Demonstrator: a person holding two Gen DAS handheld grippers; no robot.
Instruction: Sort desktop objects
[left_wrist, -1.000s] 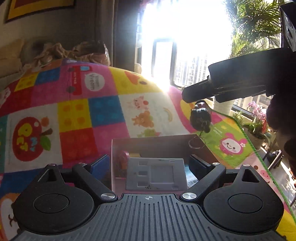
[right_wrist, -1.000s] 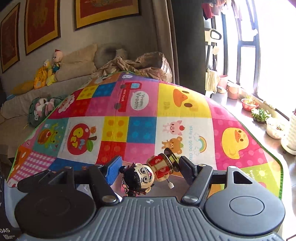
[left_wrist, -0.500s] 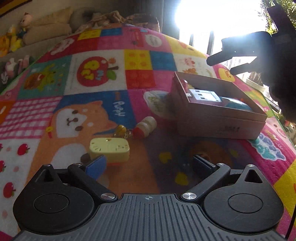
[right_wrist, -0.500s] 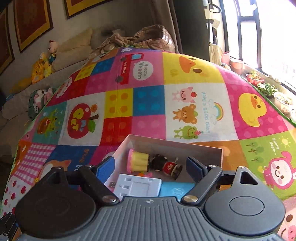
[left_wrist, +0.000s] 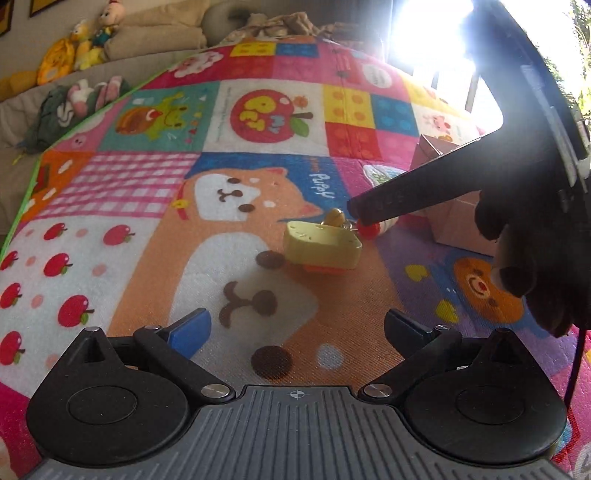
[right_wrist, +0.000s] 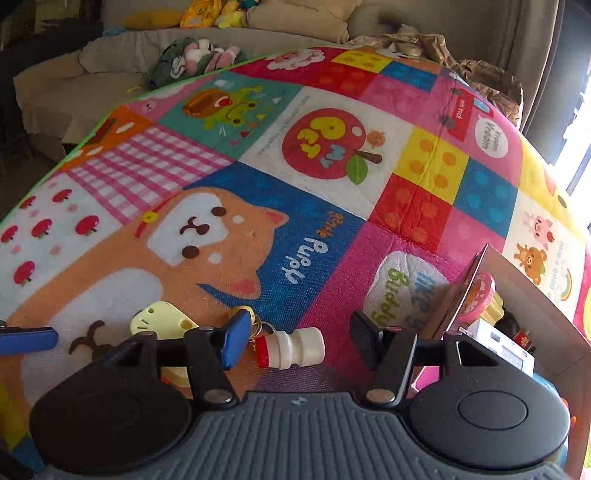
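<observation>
A little bottle (right_wrist: 291, 348) lies on its side on the play mat (right_wrist: 332, 229). It is white with a red cap, and a key ring with a small yellow charm (left_wrist: 334, 217) hangs from the cap end. It looks light and round, so it may roll if it gets a push. The right gripper (right_wrist: 295, 338) is right over it, one finger on each side. The jaws have just been closing in, but the pads do not press on the bottle yet, so it is not held.

Just beside the bottle sits a pale yellow toy (left_wrist: 322, 246) with an orange bottom. It is still out on the mat too. The left gripper (left_wrist: 295, 326) hangs near it with its jaws spread wide and nothing in them.

Next to the bottle, toward the window side of the mat, stands the box (right_wrist: 535, 295). Some things are already inside: a white flat thing (right_wrist: 502, 343), a pink and yellow cup toy (right_wrist: 480, 295), and maybe a small doll, but that part is dark and hard to see.

So the sorting looks partly done. The bottle and the yellow toy still have to go in
</observation>
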